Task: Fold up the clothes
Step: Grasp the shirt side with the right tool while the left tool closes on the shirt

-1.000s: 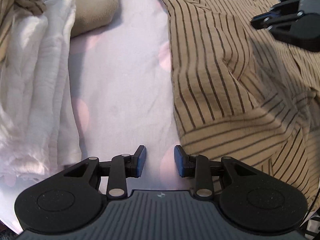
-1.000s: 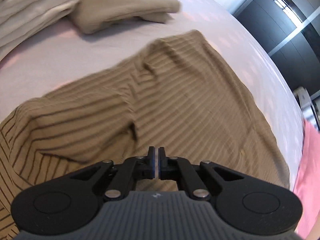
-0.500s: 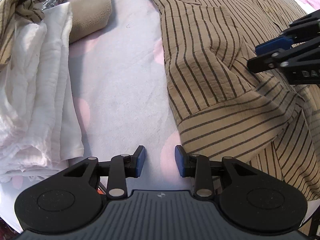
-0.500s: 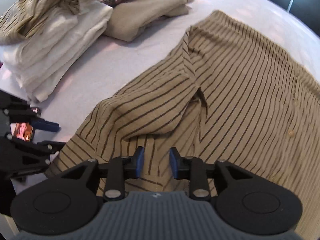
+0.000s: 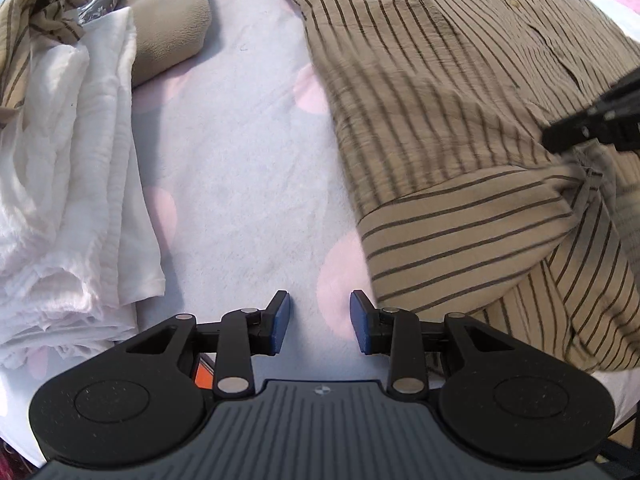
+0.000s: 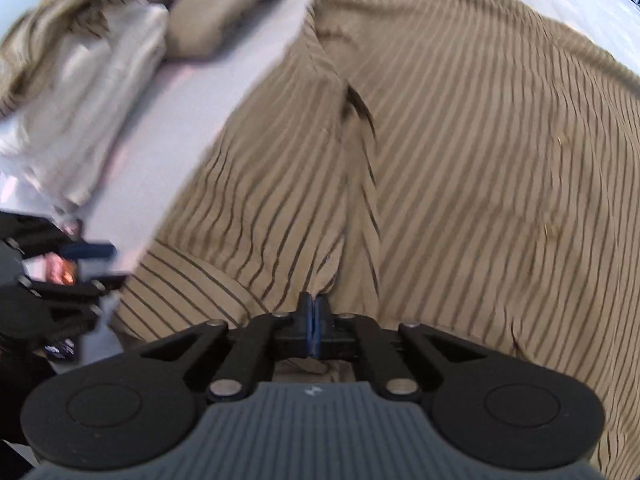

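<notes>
Taking the striped shirt (image 5: 460, 92) as the landmark and starting well to its left, a stack of folded white cloth (image 5: 72, 184) lies along the bed (image 5: 240, 152), with a folded tan garment (image 5: 168, 20) behind it and a crumpled striped piece (image 5: 36, 16) on top at the far corner. These look like finished or waiting items; the shirt is the one in hand.

Just off the shirt's left edge, the left gripper (image 5: 318, 322) hangs over bare sheet with its jaws apart and nothing between them. The shirt's sleeve (image 5: 460, 236), lying across the body near the hem, lies just right of its right finger.

The shirt itself is spread over the bed, front up, a chest pocket and the button strip showing. On its right part, the right gripper (image 6: 311, 326) has just closed its jaws, and they now stand together, clamped on a pinch of shirt cloth at a gathered fold beside the sleeve; the fabric bunches up towards the pads in both views.

I judge the step to be the start of folding this shirt: one hold is taken, the other is missing. The next move likely calls for the left gripper to shift right onto the shirt's edge or sleeve and close on it, so both can lift and carry the side over evenly. Pulling with one hold alone would probably drag and skew the cloth.
</notes>
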